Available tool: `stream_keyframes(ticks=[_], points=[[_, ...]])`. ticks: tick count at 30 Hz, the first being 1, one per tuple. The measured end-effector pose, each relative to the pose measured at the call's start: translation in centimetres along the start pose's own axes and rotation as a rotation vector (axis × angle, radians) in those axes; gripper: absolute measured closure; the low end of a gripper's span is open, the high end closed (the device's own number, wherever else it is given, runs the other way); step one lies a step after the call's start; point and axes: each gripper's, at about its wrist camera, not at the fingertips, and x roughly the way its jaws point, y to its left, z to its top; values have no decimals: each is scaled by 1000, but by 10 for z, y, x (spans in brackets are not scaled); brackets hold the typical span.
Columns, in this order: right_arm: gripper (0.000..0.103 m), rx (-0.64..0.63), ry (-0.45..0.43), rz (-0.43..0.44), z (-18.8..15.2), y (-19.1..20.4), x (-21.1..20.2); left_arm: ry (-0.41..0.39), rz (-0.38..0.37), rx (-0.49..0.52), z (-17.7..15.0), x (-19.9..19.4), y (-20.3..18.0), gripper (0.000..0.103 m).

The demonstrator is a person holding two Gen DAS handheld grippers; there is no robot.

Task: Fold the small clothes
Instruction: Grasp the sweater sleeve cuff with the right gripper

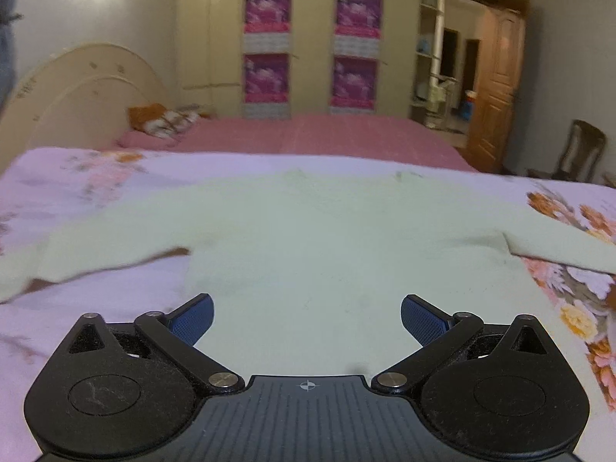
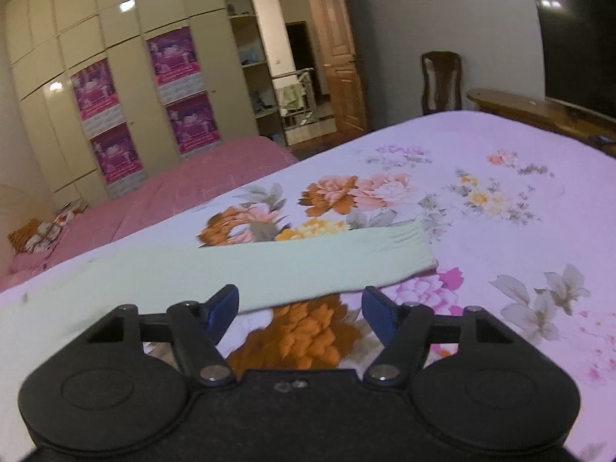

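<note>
The left gripper (image 1: 307, 319) is hovering low over the hem end of a pale green sweater (image 1: 327, 238), its blue-padded fingers (image 1: 194, 319) spread wide apart with nothing between them. The right gripper (image 2: 300, 313) is likewise standing wide open and holding nothing, poised just short of the sweater's sleeve (image 2: 308, 265), which is stretching out flat to the side and ending in a ribbed cuff (image 2: 414, 248).

The sweater is lying spread face-up on a lilac floral bedspread (image 2: 500, 211), body flat in the middle and both sleeves extended outward; in the left wrist view the other sleeve (image 1: 96, 254) is trailing off toward the left edge. Large orange and pink printed blooms are showing around and under the sleeve in the right wrist view.

Just beyond the floral cover, a pink bed sheet (image 1: 308, 134) is running back toward a cream curved headboard (image 1: 77, 88), with an orange-and-white patterned pillow (image 1: 165, 119) resting near it. Behind the bed, a beige wardrobe (image 1: 308, 38) is carrying four magenta posters (image 1: 267, 9). To the right, a wooden door (image 1: 496, 88) is standing open beside a dark wooden chair (image 1: 577, 150). In the right wrist view, a dark television screen (image 2: 577, 38) is hanging above a wooden ledge (image 2: 539, 109) at the far side of the bed.
</note>
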Motion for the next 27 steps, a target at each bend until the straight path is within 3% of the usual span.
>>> stream_keyframes(ticks=[7, 12, 18, 20, 22, 27], points=[[58, 175, 42, -38, 5, -38, 47, 14, 3, 29, -6, 24, 2, 1], [60, 327, 59, -67, -1, -69, 61, 23, 13, 40, -12, 35, 7, 1], [63, 460, 36, -20, -3, -93, 77, 49, 28, 11, -13, 46, 22, 0], [73, 472, 37, -32, -1, -95, 82, 59, 26, 0, -13, 48, 27, 0], [96, 476, 45, -54, 1, -98, 88, 61, 36, -5, -12, 50, 33, 0], [98, 374, 42, -91, 12, -83, 87, 87, 42, -31, -9, 53, 49, 0]])
